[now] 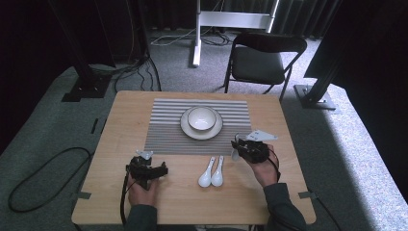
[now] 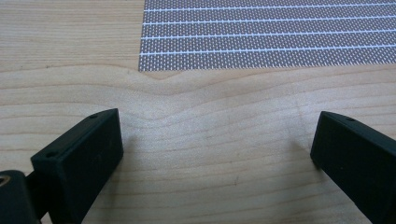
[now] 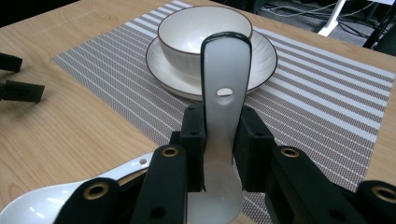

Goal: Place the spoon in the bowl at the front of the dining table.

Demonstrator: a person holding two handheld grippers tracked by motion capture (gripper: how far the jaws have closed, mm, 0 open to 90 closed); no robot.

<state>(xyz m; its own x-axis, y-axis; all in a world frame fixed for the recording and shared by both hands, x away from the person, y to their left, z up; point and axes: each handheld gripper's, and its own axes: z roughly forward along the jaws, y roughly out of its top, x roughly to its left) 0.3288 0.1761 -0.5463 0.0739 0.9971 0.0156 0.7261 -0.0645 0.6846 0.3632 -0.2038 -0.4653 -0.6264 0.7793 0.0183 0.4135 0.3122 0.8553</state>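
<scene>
Right gripper [image 3: 219, 140] is clamping a white spoon [image 3: 224, 93] by the handle, jaws pinched tight on it, handle end sticking up toward the bowl [image 3: 205, 32]. Looks like the carry step: spoon is lifted just off the mat's [image 1: 168, 130] right edge, likely heading for the bowl on its plate [image 1: 185, 129]. Next move calls for swinging it over the rim and tilting before letting go.

Left gripper [image 2: 215, 154] is idling over bare table [image 2: 70, 37], jaws wide apart, gripping nothing.

High view is giving the layout: two more spoons [image 1: 212, 172] lying side by side near the front edge. Right gripper view is showing the pinch itself, plus one spoon below the jaws.
</scene>
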